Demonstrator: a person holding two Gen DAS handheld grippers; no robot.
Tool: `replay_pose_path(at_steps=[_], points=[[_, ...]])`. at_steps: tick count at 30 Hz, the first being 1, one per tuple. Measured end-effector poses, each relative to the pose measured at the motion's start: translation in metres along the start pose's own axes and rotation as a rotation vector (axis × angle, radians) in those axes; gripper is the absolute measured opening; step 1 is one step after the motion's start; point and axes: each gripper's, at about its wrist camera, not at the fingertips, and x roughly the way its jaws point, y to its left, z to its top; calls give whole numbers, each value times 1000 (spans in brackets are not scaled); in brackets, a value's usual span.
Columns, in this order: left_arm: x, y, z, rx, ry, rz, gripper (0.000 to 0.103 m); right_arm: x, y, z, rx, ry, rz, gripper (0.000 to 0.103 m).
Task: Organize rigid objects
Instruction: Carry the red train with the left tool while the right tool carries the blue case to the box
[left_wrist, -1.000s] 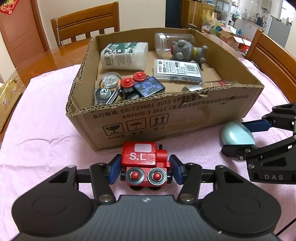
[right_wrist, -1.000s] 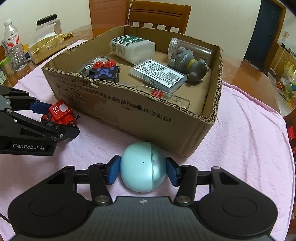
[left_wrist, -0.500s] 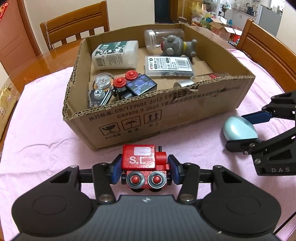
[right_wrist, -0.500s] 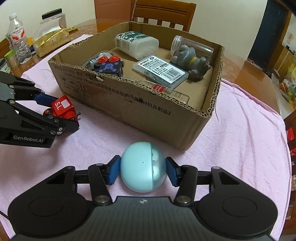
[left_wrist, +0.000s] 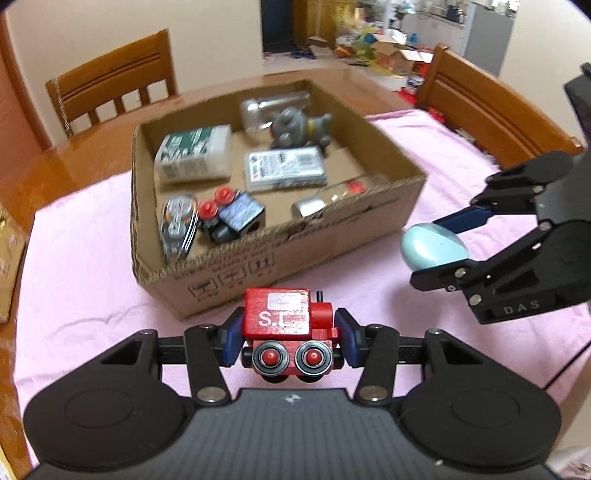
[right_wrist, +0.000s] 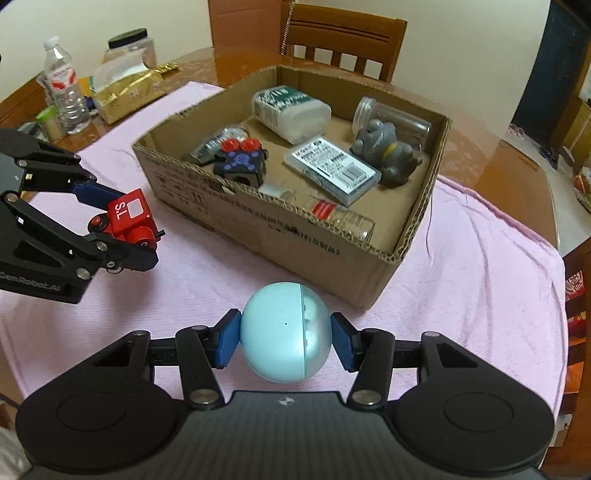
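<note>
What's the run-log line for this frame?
left gripper: shut on red toy train | right gripper: shut on blue egg | both off cloth, short of cardboard box

A red toy train (left_wrist: 290, 325) with a white label and red-centred silver wheels, and a pale blue ball (right_wrist: 284, 336), each sit between blue pads (right_wrist: 228, 339) on black grippers. A brown cardboard box (right_wrist: 280, 236) printed with black text stands on a pink cloth (right_wrist: 480, 280).
</note>
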Motion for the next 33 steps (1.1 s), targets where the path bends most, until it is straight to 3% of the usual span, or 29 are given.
replay_pose_path(at_steps=[10,17,23,25,26,27,29,33], points=[[-21,1,55,22,-120,-11,50,-40,-7,28,-65,-53,13,58],[17,3,100,-9,-163,18,50,-46,-17,46,-71,-99,-9,58],[54,6,104,-107,-151,15,51,-43,-28,49,-51,-93,-30,57],[58,7,103,-136,-147,16,72,-43,-30,49,-51,-93,-35,57],[57,7,102,-147,-145,24,92,-44,-32,50,-52,-94,-39,57],[54,7,100,-153,-162,41,98,-44,-32,50,-54,-95,-40,57],[46,7,97,-138,-187,56,99,-44,-34,53,-57,-100,-45,57],[33,12,91,-128,-167,104,100,-40,-37,62,-55,-106,-45,58]])
